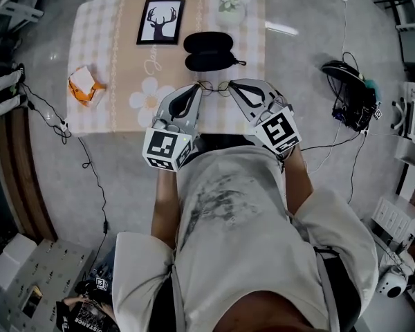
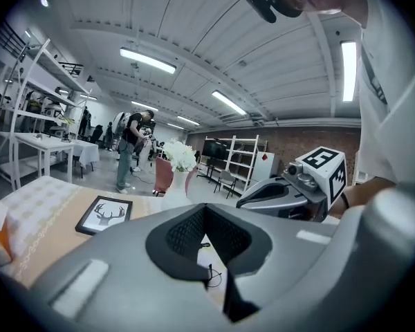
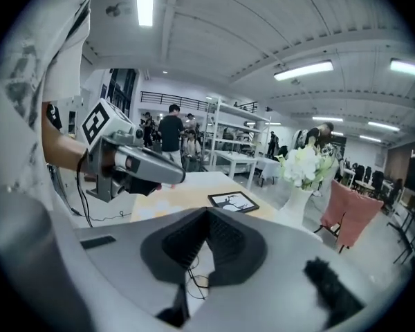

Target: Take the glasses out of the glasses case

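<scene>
Above the near edge of the surface [image 1: 111, 68], I have the glasses [image 1: 214, 86] lifted clear of the glasses case [image 1: 208, 50], so the task looks essentially done; at most, setting them down remains. The left claw [image 1: 196, 90] and right claw [image 1: 233, 88] are both clenched, each pinching 1 end of the thin, dark wire frame. The case lies open behind them, 2 matte black oval shells on checked cloth.
</scene>
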`<state>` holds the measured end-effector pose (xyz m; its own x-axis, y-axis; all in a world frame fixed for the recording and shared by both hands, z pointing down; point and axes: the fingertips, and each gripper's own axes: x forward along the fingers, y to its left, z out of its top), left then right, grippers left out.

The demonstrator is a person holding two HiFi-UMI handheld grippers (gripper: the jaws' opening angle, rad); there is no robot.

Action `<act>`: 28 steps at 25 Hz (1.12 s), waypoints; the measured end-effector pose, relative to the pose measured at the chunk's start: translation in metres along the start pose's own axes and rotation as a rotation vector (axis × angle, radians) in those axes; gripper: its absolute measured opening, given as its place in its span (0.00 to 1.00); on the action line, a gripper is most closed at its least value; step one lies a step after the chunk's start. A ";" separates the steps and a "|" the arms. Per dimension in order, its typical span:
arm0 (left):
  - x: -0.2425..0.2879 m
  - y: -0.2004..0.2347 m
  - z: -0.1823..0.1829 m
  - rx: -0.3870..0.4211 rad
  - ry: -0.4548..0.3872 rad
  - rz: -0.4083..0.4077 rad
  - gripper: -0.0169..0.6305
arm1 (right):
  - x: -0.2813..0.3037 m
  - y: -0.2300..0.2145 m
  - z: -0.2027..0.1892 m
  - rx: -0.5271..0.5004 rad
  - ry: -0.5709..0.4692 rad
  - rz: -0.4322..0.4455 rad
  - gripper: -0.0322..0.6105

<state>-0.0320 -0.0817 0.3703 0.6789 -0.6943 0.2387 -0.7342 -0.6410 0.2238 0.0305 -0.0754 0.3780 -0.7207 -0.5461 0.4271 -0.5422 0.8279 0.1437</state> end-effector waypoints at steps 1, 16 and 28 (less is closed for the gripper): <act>-0.001 0.000 0.000 -0.001 0.000 0.001 0.04 | -0.002 0.001 0.001 0.015 -0.009 0.001 0.08; -0.009 -0.004 -0.005 0.000 0.015 -0.006 0.04 | -0.014 0.010 0.004 0.085 -0.033 0.002 0.08; -0.014 -0.003 -0.008 0.006 0.015 -0.010 0.04 | -0.012 0.016 0.003 0.082 -0.029 -0.003 0.08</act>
<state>-0.0394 -0.0670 0.3742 0.6865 -0.6826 0.2504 -0.7270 -0.6501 0.2209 0.0288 -0.0557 0.3729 -0.7304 -0.5529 0.4009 -0.5771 0.8136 0.0708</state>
